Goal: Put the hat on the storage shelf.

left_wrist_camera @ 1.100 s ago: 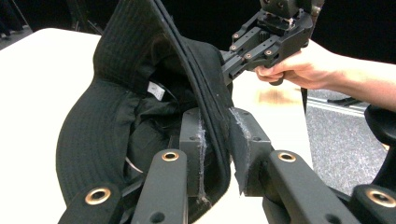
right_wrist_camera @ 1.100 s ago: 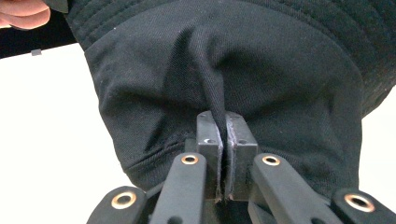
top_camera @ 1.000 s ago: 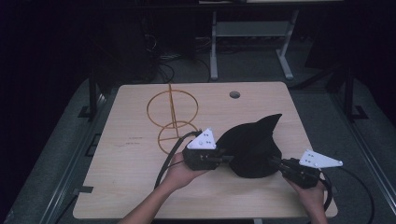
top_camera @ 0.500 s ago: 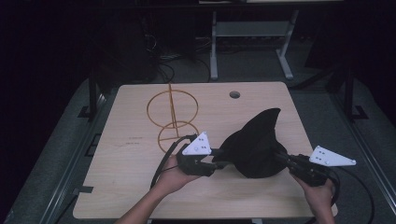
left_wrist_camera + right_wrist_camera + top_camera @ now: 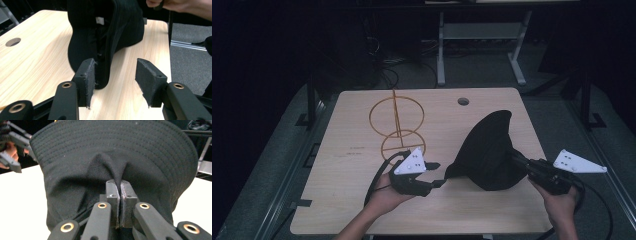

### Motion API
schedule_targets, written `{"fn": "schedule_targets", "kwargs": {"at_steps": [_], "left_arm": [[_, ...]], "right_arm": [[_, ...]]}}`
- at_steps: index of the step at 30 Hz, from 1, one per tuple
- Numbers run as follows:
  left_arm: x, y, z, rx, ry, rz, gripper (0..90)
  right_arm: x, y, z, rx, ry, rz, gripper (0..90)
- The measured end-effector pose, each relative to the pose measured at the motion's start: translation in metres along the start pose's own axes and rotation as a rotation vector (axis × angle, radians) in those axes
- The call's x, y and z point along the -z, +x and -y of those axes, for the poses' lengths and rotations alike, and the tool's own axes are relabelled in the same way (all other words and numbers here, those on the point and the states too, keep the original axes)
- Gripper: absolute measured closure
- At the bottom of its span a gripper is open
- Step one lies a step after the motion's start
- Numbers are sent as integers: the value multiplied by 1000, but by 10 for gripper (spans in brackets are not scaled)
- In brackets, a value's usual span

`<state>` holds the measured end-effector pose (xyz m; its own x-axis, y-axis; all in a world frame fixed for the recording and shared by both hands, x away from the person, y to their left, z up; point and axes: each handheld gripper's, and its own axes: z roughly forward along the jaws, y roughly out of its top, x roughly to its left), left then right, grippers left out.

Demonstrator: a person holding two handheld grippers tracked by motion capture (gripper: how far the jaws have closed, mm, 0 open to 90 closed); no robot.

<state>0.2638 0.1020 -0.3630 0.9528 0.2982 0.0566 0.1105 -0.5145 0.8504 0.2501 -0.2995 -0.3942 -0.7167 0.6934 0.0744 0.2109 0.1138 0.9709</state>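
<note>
Releasing: left gripper [image 5: 438, 174], jaws just opened, brim of black bucket hat [image 5: 489, 152] now free between its pads [image 5: 88, 75]. Right gripper [image 5: 119, 202] clenched on a fold of the crown, tilting the hat up off the wooden table [image 5: 357, 155]. Judged: handover complete; wire stand [image 5: 397, 125] likely destination.

My right claw [image 5: 518, 159] pinches the black hat [image 5: 488, 155] and tilts it up off the counter [image 5: 342, 200], brim pointing far. My left claw [image 5: 437, 174] sits just left of the hat, its jaws having just opened, apart from the fabric. A gold wire stand [image 5: 397, 125] lies farther left.
</note>
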Motion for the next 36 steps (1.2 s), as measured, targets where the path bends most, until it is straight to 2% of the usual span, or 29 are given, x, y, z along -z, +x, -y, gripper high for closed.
{"fn": "schedule_targets", "kwargs": {"at_steps": [8,24,27,31,36], "left_arm": [[9,0,16,17,2,-22,465],[16,-1,49,48,20,-39,457],[16,0,59,69,16,-41,455],[18,0,63,69,18,-53,442],[21,1,66,89,4,-63,424]], "right_arm": [[2,-2,-15,-8,-19,1,871],[-5,0,-49,-8,24,19,873],[-6,2,-55,-11,23,18,873],[-8,3,-63,-5,21,18,873],[-10,6,-75,-7,11,15,873]]}}
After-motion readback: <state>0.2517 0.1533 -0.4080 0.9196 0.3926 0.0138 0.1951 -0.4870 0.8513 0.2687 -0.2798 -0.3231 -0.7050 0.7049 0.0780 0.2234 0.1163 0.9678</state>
